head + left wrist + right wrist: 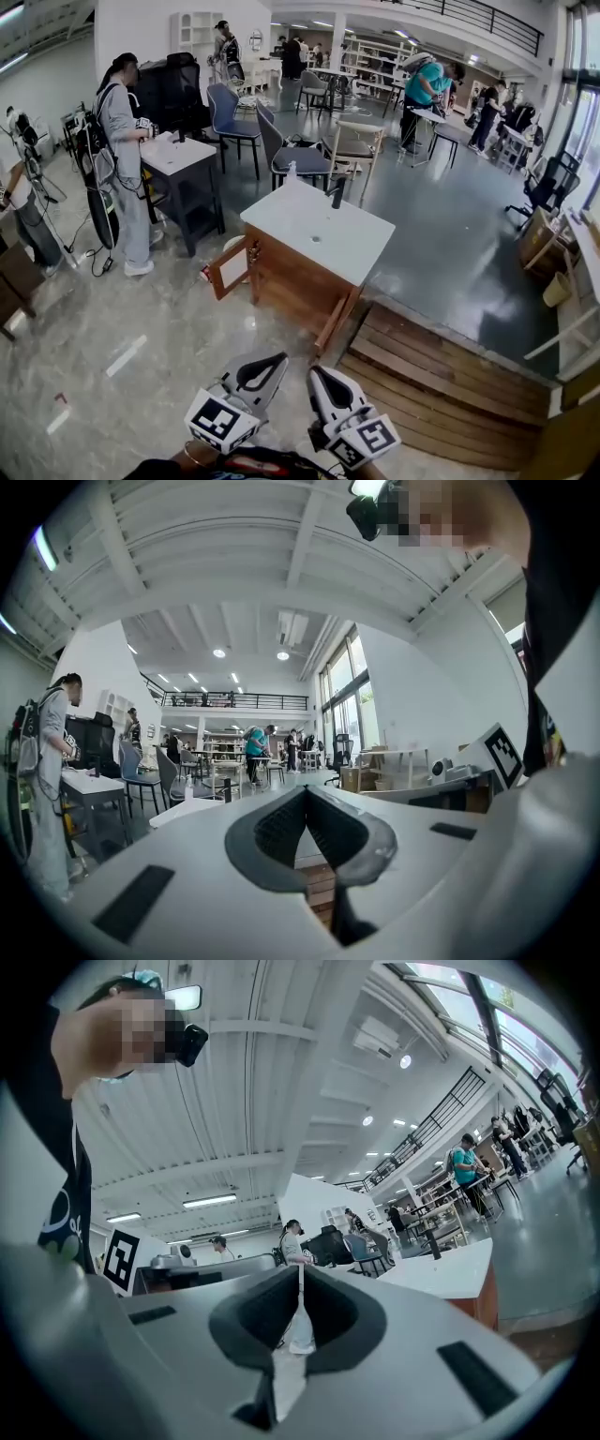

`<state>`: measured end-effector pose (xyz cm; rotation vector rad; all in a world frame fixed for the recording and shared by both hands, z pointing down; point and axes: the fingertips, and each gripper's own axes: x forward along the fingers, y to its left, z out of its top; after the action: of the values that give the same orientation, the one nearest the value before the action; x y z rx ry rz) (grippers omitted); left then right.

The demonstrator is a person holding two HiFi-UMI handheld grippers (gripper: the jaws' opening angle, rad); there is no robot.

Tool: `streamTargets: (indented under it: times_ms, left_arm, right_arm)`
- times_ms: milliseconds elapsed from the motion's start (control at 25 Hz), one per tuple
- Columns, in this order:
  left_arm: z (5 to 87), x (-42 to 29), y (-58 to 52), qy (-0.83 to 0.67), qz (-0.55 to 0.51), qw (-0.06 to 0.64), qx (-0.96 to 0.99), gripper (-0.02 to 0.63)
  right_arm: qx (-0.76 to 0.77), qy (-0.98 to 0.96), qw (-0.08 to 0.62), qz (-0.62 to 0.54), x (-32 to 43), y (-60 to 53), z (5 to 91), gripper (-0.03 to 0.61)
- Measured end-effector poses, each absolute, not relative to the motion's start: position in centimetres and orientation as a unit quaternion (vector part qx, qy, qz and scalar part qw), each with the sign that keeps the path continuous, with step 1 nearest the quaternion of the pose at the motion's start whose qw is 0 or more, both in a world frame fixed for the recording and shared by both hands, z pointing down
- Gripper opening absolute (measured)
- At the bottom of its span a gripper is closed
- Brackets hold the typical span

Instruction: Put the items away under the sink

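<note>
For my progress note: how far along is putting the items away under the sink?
Done: the cabinet door stands open. In hand: nothing; the left gripper and right gripper are shut, empty, apart from the sink cabinet. Left: seemingly everything; a small bottle stands on the countertop, and the cabinet's inside is hidden.

- My right gripper (300, 1277) has its jaws pressed together; the dark pads meet in a thin line with nothing between them.
- Right of the jaws stands a brown wooden cabinet (484, 1302) with a white top (441, 1267).
- Past the tips, a person in grey (292, 1244) stands well off, with chairs (361, 1249) nearby.
- Farther right, a person in a teal shirt (462, 1166) is at a table.
- A long ceiling lamp (210, 1201) glows overhead, and a railed balcony (441, 1110) runs beyond.
- At the left edge sits a cube with a black square marker (120, 1258).
</note>
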<state>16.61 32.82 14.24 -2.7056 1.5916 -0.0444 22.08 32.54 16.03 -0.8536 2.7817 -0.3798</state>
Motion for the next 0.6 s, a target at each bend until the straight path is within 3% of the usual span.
streamTargets:
  times_ms: [600]
  left_arm:
    - [14.5,17.5,34.4,0.549,-0.023,0.014,-0.835,0.009]
  right_arm:
    - [-0.245,0.953,0.106,-0.145,23.2,33.5,16.4,0.009]
